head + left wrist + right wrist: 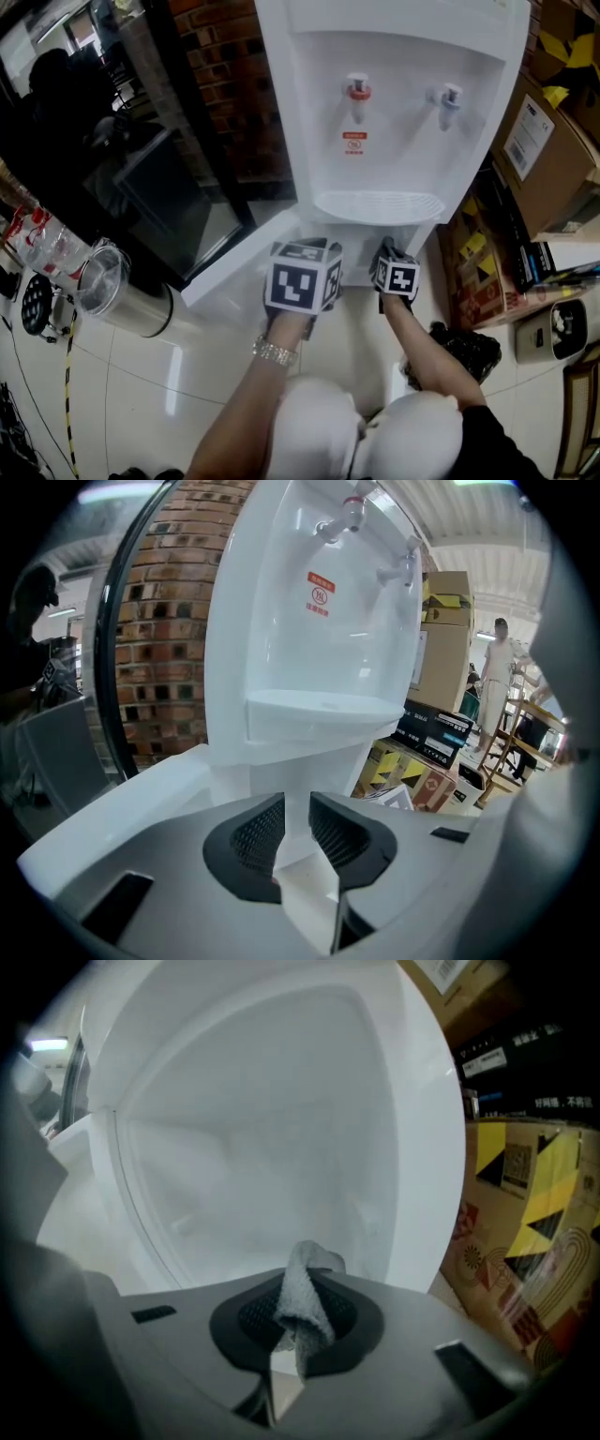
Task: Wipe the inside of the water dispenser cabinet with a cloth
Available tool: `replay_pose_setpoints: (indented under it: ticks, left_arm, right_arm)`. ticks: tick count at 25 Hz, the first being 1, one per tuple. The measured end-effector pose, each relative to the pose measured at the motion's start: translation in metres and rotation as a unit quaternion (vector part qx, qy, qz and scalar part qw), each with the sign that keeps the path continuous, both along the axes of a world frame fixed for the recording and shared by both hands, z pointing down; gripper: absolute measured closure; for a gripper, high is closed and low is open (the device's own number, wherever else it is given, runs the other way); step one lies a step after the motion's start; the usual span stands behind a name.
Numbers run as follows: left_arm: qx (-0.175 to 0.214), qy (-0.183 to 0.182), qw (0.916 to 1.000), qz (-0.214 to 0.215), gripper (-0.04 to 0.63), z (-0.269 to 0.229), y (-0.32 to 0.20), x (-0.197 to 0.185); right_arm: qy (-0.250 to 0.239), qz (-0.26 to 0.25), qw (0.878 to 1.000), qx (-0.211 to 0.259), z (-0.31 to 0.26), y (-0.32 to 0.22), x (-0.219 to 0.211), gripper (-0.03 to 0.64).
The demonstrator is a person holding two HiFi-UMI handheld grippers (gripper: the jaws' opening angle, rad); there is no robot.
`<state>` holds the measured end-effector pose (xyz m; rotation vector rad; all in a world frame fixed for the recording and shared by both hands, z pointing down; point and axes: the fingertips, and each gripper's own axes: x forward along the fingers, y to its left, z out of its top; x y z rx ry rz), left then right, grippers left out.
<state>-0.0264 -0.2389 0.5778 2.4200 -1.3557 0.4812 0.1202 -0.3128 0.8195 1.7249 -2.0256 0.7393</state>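
Observation:
The white water dispenser [394, 112] stands ahead, with a red and a blue tap above its drip tray. Its lower cabinet door [234, 267] is swung open to the left. My right gripper [392, 258] is at the cabinet opening, shut on a grey cloth [305, 1293] that sticks up between its jaws. In the right gripper view the white cabinet inside [262, 1147] fills the frame just beyond the cloth. My left gripper [305, 253] hovers beside it, in front of the dispenser [319, 649]. Its jaws [296, 832] stand narrowly open with nothing between them.
A brick wall [225, 84] and dark glass lie left of the dispenser. A steel canister [117, 291] sits on the tiled floor at left. Cardboard boxes [544, 141] and a black bag [469, 347] crowd the right side. A person [495, 667] stands far off.

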Motion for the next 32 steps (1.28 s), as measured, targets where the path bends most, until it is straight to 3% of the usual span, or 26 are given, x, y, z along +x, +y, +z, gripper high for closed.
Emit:
replay_pose_setpoints:
  ticks: [3,8,11,14,20,23,27,32]
  left_arm:
    - [0.001,0.003,1.0,0.001,0.509,0.0,0.0,0.001]
    - [-0.001,0.005,1.0,0.006,0.509,-0.001,0.001,0.003]
    - [0.0,0.004,0.9999,0.011,0.509,-0.002,0.003,0.005]
    - [0.0,0.006,0.9999,0.009,0.509,-0.003,0.004,0.004]
    - [0.002,0.009,0.9998,0.017,0.509,-0.005,0.008,0.008]
    - [0.001,0.011,0.9998,0.018,0.509,-0.005,0.009,0.009]
    - [0.003,0.011,0.9998,0.018,0.509,-0.007,0.009,0.009]
    - [0.005,0.008,0.9997,0.022,0.509,-0.011,0.011,0.01]
  right_arm:
    - [0.001,-0.019,1.0,0.008,-0.002,0.002,-0.01,0.601]
    - [0.022,-0.033,0.99,0.138,-0.078,-0.011,-0.017,0.601]
    - [0.028,-0.007,0.986,0.166,-0.099,-0.01,-0.006,0.601]
    - [0.021,0.015,0.989,0.146,-0.087,-0.01,0.008,0.601]
    - [-0.007,0.021,0.999,0.03,-0.009,0.007,0.012,0.601]
    - [-0.006,0.012,1.0,0.006,0.01,0.014,0.007,0.601]
    - [-0.014,0.001,0.997,0.073,-0.039,0.0,0.004,0.601]
    - [0.01,0.019,0.983,0.182,-0.113,-0.005,0.009,0.601]
